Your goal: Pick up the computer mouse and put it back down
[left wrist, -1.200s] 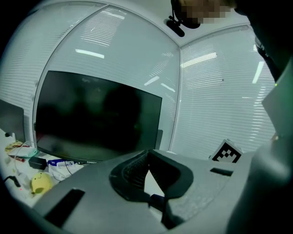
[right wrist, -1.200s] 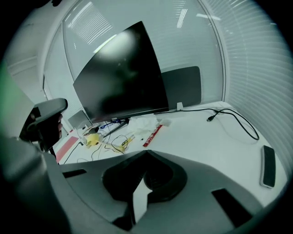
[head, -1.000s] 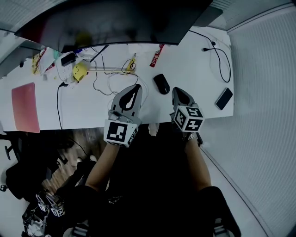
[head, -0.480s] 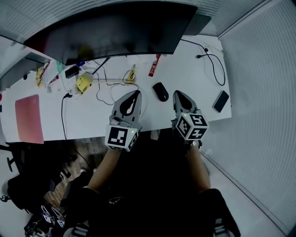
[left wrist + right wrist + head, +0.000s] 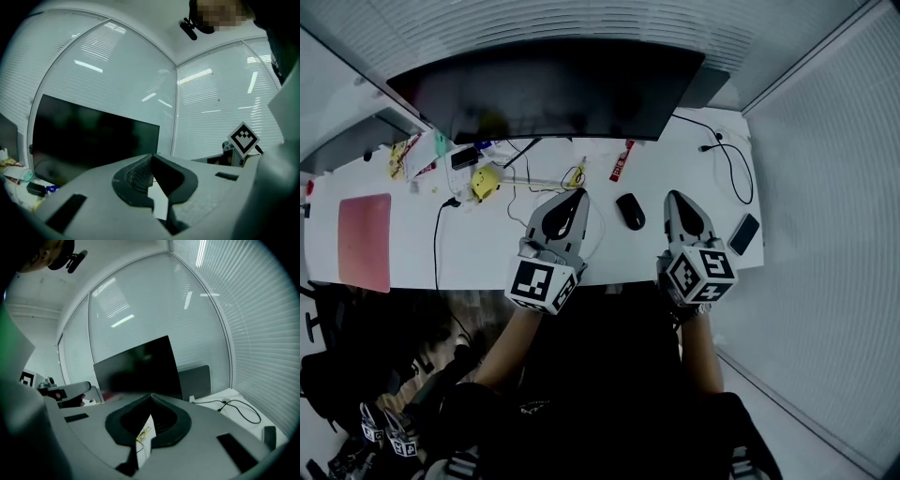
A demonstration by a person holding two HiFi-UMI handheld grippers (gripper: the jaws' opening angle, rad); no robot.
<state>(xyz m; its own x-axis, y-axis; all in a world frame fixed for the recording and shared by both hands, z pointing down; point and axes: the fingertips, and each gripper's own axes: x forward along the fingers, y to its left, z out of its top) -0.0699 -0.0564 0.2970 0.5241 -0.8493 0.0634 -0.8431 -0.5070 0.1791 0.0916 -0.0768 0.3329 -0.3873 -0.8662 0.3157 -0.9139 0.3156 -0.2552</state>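
Observation:
The black computer mouse (image 5: 630, 211) lies on the white desk (image 5: 487, 255), in front of the monitor. It sits between my two grippers as seen from the head view, and neither one touches it. My left gripper (image 5: 577, 192) hangs to its left, over a loop of white cable, with its jaws shut and nothing in them. On the other side, my right gripper (image 5: 675, 195) is also shut and empty. In the left gripper view the fingertips (image 5: 151, 156) meet against the monitor. In the right gripper view the fingertips (image 5: 151, 395) meet too. The mouse is in neither gripper view.
A wide dark monitor (image 5: 553, 89) stands along the desk's back. A phone (image 5: 744, 233) lies at the right edge, with a black cable (image 5: 729, 159) behind it. A red pad (image 5: 365, 242) is at the left, and a yellow object (image 5: 486, 181) with clutter at the back left.
Both grippers have risen above the desk, still shut. The right one has drifted to the right of the mouse. The mouse has stayed where it was.

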